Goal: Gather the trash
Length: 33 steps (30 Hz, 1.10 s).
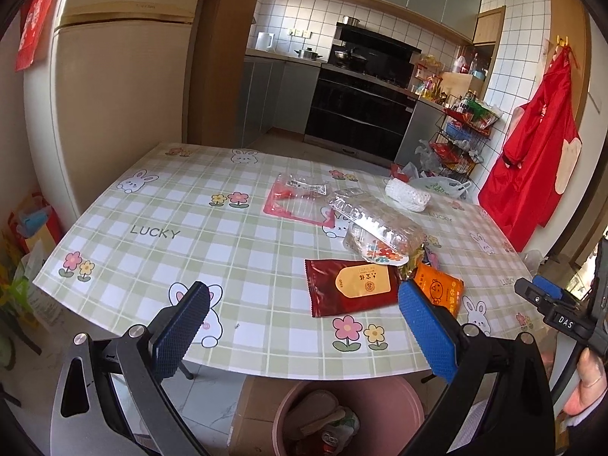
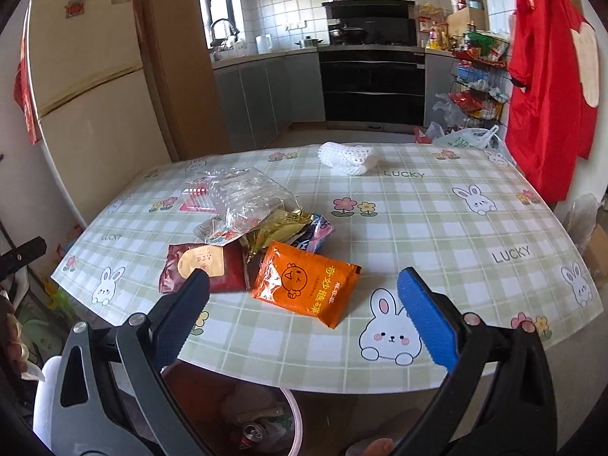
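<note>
Trash lies on the checked tablecloth [image 1: 159, 243]: a dark red snack wrapper [image 1: 349, 285], an orange packet [image 1: 439, 288], a clear plastic clamshell box [image 1: 380, 228], a red-edged clear bag [image 1: 300, 197] and a white foam net [image 1: 408, 193]. My left gripper [image 1: 300, 326] is open and empty, just short of the red wrapper. In the right wrist view the orange packet [image 2: 304, 285] lies between the tips of my open, empty right gripper [image 2: 304, 311]. The red wrapper [image 2: 205, 266], a gold foil wrapper [image 2: 277, 231] and the clear box [image 2: 247, 197] lie to its left.
A pink trash bin [image 1: 349, 414] with trash inside stands on the floor under the table's near edge; it also shows in the right wrist view [image 2: 262, 421]. A fridge [image 1: 114, 95] stands at left. A red apron [image 1: 532, 144] hangs at right, beside a wire rack [image 1: 459, 144].
</note>
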Each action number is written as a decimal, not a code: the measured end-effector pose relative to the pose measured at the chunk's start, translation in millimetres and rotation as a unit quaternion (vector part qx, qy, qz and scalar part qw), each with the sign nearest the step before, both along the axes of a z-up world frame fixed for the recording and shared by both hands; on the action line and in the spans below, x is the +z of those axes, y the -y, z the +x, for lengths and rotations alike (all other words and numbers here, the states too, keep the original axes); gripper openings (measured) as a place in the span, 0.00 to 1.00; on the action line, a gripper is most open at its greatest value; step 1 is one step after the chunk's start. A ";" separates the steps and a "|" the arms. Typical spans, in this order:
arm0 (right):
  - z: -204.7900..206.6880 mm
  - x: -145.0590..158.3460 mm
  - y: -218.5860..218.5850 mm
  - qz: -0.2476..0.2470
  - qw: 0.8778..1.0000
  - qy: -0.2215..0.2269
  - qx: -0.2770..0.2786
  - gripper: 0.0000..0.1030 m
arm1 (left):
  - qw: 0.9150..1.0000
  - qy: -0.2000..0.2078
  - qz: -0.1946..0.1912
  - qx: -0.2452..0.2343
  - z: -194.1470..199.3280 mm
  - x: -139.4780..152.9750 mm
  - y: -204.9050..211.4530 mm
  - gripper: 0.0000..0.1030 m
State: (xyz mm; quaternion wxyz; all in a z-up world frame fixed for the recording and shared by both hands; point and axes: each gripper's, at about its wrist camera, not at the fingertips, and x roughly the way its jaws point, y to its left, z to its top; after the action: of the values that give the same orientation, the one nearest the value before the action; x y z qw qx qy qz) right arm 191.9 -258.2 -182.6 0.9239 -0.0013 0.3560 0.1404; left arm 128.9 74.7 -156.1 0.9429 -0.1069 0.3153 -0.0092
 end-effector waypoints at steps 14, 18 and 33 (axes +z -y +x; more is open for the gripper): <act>176.8 -52.8 -161.9 -0.175 0.973 -0.082 0.123 0.94 | 1.000 0.003 -0.021 0.014 64.4 -21.7 -34.8 0.94; 207.9 -77.2 -189.9 -0.199 0.965 -0.122 0.118 0.94 | 0.999 -0.011 -0.032 0.020 67.9 -37.2 -43.2 0.94; 219.7 -47.4 -164.0 -0.159 0.973 -0.143 0.083 0.52 | 0.998 -0.029 -0.059 -0.001 71.2 -61.6 -39.6 0.94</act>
State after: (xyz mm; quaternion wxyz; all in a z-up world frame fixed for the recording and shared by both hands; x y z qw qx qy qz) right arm 411.5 -94.2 -230.0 0.8364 -0.1572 0.5010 0.1571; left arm 200.1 114.2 -217.7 0.9254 -0.1617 0.3419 -0.0257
